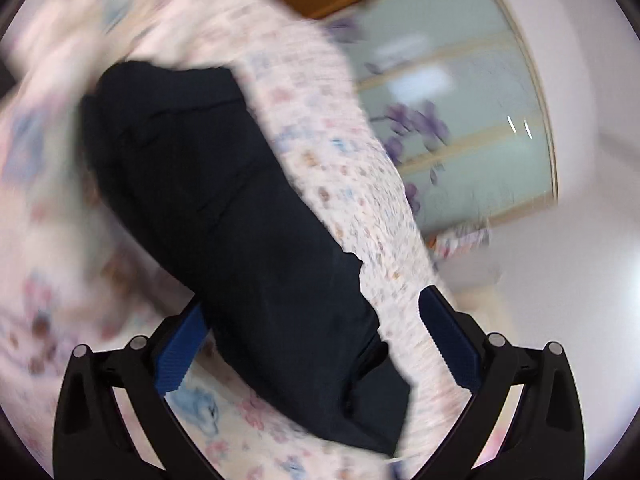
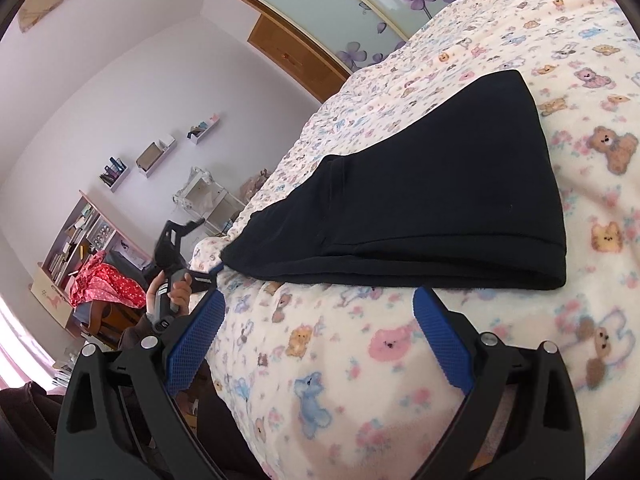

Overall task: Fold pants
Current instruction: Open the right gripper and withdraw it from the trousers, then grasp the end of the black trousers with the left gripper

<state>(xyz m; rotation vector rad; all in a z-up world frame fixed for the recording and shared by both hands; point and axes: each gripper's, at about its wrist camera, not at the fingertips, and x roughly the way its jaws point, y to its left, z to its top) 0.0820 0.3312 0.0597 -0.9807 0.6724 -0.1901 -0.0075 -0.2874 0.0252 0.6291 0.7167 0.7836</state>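
Right wrist: folded pants [image 2: 432, 196] beyond spread right tool [image 2: 316, 320].

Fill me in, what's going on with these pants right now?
The black pants lie folded on the teddy-bear blanket. The left gripper has its fingers spread either side of the cloth, with the view blurred. The right gripper is open over the blanket, short of the fold.

A soft cream blanket with teddy bears [image 2: 440, 360] covers the bed. Behind it stand green glass doors with purple flowers [image 2: 360, 4]. Three small white wall shelves [image 2: 154, 156] hang above a messy bookshelf [image 2: 76, 240] and a red spotted cloth [image 2: 106, 284].
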